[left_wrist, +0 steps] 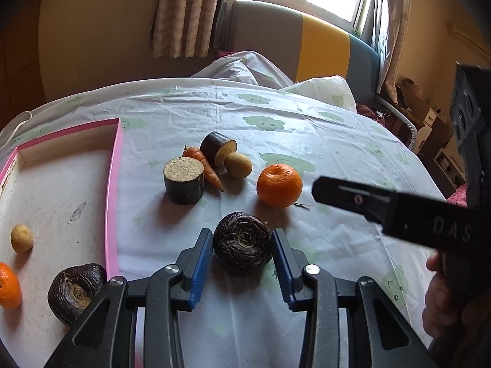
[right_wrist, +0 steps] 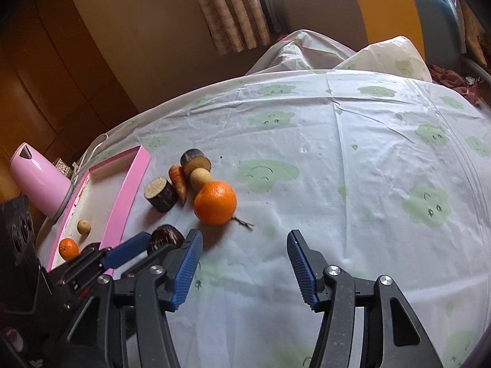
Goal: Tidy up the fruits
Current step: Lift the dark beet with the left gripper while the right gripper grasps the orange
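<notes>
Black tongs [left_wrist: 241, 239] with ribbed blue pads [right_wrist: 187, 271], silver screws, perhaps "DAS" lettering.

From my left camera I see a pink-rimmed tray [left_wrist: 113, 184] with a scuffed white floor at nine o'clock. On it I make out a tan ball [left_wrist: 21, 238], a bright orange mandarin [left_wrist: 8, 285] and a dark purple-brown bulb [left_wrist: 75, 291]. The tablecloth [left_wrist: 307, 141] is white with pale green smiling clouds. At twelve o'clock I see a black-skinned, cream-faced cane piece [left_wrist: 184, 181] and an orange carrot [left_wrist: 204, 165]. My left gripper [left_wrist: 242, 239] has blue pads [left_wrist: 202, 263] on black arms. In my right camera a pink kettle [right_wrist: 40, 184] sits at nine o'clock.
</notes>
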